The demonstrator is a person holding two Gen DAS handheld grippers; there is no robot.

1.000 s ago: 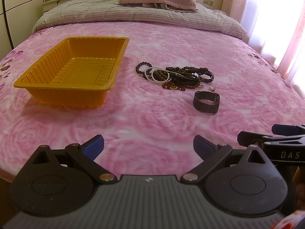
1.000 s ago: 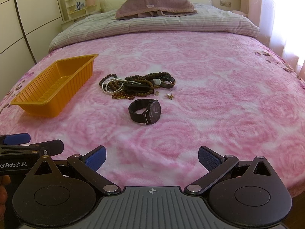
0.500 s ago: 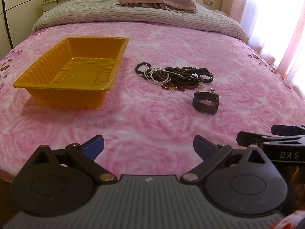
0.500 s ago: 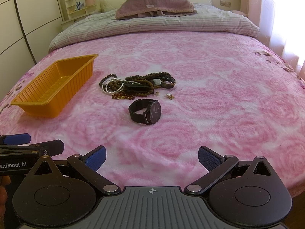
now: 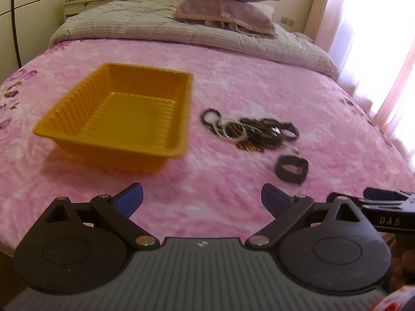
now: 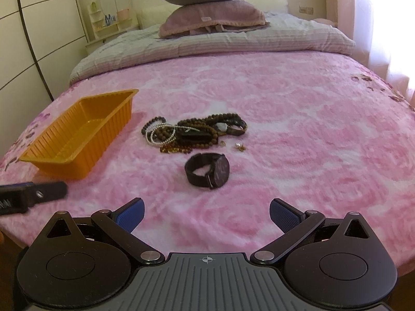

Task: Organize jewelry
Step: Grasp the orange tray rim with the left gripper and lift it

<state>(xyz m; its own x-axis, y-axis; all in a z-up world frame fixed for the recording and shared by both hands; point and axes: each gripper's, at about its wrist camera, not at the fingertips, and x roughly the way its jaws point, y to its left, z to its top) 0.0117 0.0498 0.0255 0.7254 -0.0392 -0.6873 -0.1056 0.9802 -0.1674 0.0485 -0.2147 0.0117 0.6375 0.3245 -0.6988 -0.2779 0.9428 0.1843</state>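
Note:
An empty orange plastic tray (image 5: 77, 129) (image 6: 52, 160) sits on the pink bedspread at the left. To its right lies a tangled pile of bead bracelets (image 5: 249, 129) (image 6: 192, 132), brown, dark and pearl-white. A black watch (image 5: 292, 169) (image 6: 208, 172) lies just in front of the pile, with small gold earrings (image 6: 240, 146) beside it. My left gripper (image 5: 202, 199) is open over the bed's near edge, short of the tray and pile. My right gripper (image 6: 207, 213) is open too, close in front of the watch. Both hold nothing.
The pink floral blanket (image 6: 298, 129) covers the bed, with a striped grey quilt (image 6: 220, 44) and stacked pillows (image 6: 207, 13) at the head. A bright curtained window (image 5: 376, 39) is on the right, wardrobe panels (image 6: 39, 26) on the left.
Both grippers have moved forward and tilted up a little, so the tray, beads and watch sit lower and nearer in view. The left view is blurred by motion. Nothing was picked up.

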